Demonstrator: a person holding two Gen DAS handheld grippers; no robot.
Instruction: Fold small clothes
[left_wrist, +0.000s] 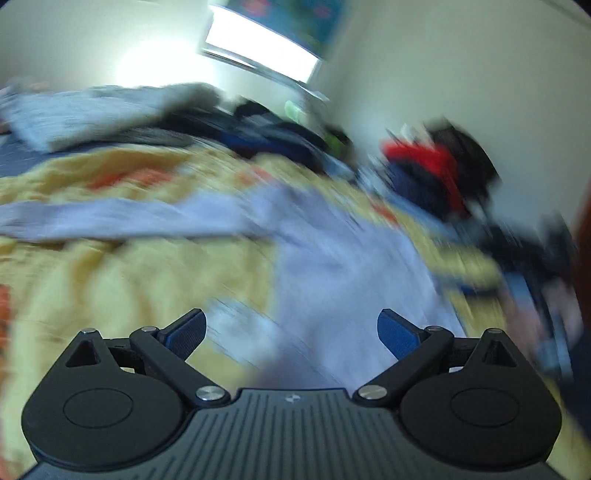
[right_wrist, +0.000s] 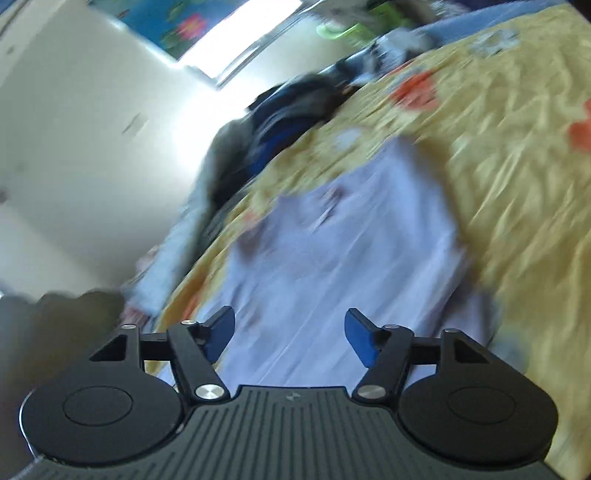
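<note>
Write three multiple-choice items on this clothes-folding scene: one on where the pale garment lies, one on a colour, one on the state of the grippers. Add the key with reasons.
1. Where does the pale lilac garment lie?
A. on the yellow bedspread
B. on a chair
C. between the fingers

2. What colour are the finger pads?
A. red
B. blue
C. green

3. How do the left gripper and right gripper stand?
A. both shut on cloth
B. one shut
C. both open, holding nothing

Key: 1 A, the garment is spread flat on the bedspread. 2 B, the pads show blue in both wrist views. 3 C, each pair of fingers stands wide apart with no cloth pinched.
</note>
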